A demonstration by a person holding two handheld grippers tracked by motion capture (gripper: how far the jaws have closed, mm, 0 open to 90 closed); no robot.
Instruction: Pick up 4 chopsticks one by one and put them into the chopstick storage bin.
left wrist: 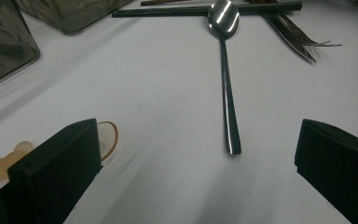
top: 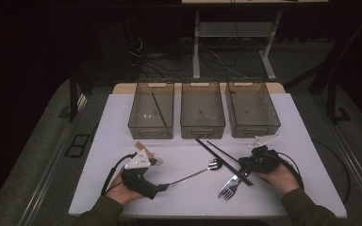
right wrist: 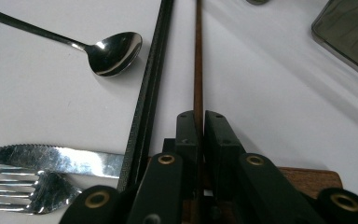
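Observation:
My right gripper (right wrist: 199,116) is shut on a thin brown chopstick (right wrist: 198,65) that runs straight ahead along the white table (top: 193,197). A black chopstick (right wrist: 151,88) lies right beside it on the left. In the high view the right gripper (top: 247,167) sits at the near right, over the chopsticks (top: 219,157). A steel spoon (top: 200,172) lies in the middle of the table. My left gripper (left wrist: 196,168) stands open, and the end of the spoon's (left wrist: 226,93) handle lies between its wide jaws without touching them. The left gripper (top: 162,187) rests at the near left.
Three clear bins (top: 152,109) (top: 202,109) (top: 252,108) stand in a row at the back; the left one holds a chopstick (top: 159,109). A knife (right wrist: 51,158) and fork (right wrist: 9,186) lie by the right gripper. A small wooden piece (top: 143,147) lies near the left gripper.

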